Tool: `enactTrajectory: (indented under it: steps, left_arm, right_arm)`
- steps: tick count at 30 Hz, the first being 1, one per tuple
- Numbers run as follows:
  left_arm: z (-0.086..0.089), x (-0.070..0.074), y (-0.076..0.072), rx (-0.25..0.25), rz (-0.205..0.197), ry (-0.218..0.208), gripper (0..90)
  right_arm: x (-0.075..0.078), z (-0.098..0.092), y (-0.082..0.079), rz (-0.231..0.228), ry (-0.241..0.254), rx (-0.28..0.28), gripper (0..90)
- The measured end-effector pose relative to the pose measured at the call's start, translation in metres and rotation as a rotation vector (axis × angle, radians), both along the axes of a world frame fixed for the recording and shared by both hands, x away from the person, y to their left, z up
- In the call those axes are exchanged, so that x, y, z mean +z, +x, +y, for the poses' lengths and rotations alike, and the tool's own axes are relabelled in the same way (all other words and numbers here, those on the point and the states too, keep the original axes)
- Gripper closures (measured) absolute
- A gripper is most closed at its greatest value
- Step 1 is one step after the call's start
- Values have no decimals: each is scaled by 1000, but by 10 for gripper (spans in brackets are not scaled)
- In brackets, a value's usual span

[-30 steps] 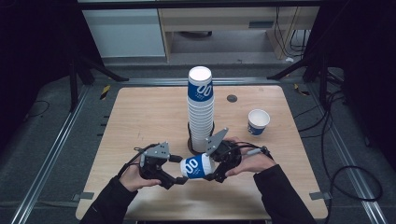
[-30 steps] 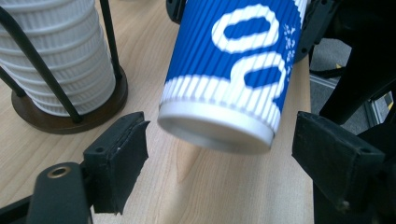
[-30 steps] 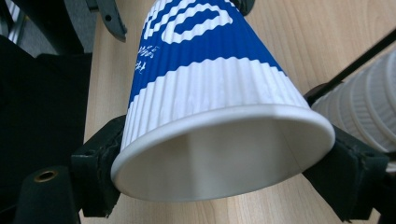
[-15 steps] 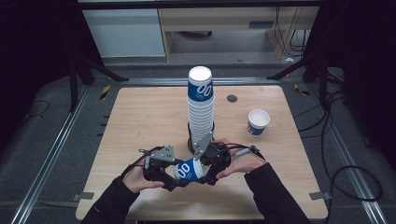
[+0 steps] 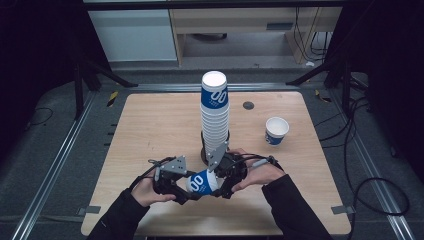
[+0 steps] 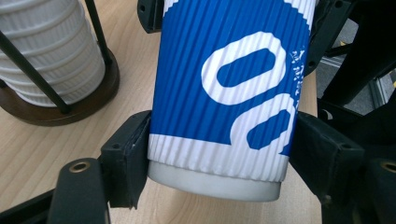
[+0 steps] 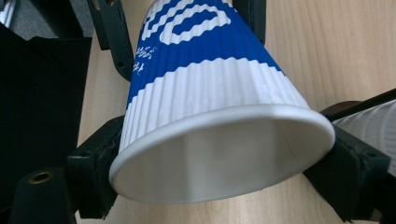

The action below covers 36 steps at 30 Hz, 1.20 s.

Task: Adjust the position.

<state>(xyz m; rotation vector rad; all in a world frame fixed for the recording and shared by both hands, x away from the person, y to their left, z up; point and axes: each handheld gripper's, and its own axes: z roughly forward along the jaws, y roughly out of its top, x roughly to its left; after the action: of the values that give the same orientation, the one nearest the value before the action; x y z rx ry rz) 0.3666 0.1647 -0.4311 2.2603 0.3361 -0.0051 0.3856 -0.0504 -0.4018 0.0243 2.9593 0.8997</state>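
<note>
A blue and white ribbed paper cup (image 5: 201,181) lies sideways above the table's front edge, held between both grippers. My left gripper (image 5: 189,187) has its jaws around the cup's narrow base end. In the left gripper view, both pads (image 6: 133,154) press on the cup (image 6: 224,84); these jaws have just been closing. My right gripper (image 5: 220,182) holds the wide rim end. In the right gripper view, its pads (image 7: 100,154) still touch the cup (image 7: 205,93) at the rim, though these jaws have just been opening.
A tall stack of the same cups (image 5: 215,115) stands in a wire holder with a dark round base (image 6: 60,107) just behind the grippers. A single upright cup (image 5: 276,131) stands at the right of the wooden table (image 5: 150,125). A small dark disc (image 5: 248,105) lies farther back.
My left gripper has come in from the left and closed its jaws on the cup's base end. The cup and my right gripper have shifted slightly left.
</note>
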Motion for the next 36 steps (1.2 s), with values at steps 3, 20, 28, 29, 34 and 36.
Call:
enactTrajectory:
  steps: [3, 20, 28, 29, 34, 36]
  left_arm:
    - [1, 1, 0, 2, 2, -5, 259]
    - [6, 2, 3, 27, 4, -35, 265]
    - [18, 8, 7, 70, -7, -100, 264]
    - [20, 8, 8, 76, -7, -115, 264]
    - [27, 13, 10, 104, -17, -204, 264]
    - [28, 13, 11, 113, -19, -242, 264]
  right_arm:
    - [0, -1, 0, 2, 14, -6, 126]
    - [13, -13, 3, 6, 105, -43, 52]
    - [32, -42, 2, -5, 259, -128, 46]
    - [33, -47, 2, 10, 296, -142, 48]
    - [32, -64, -1, 4, 362, -207, 51]
    - [29, -69, -2, 3, 388, -230, 53]
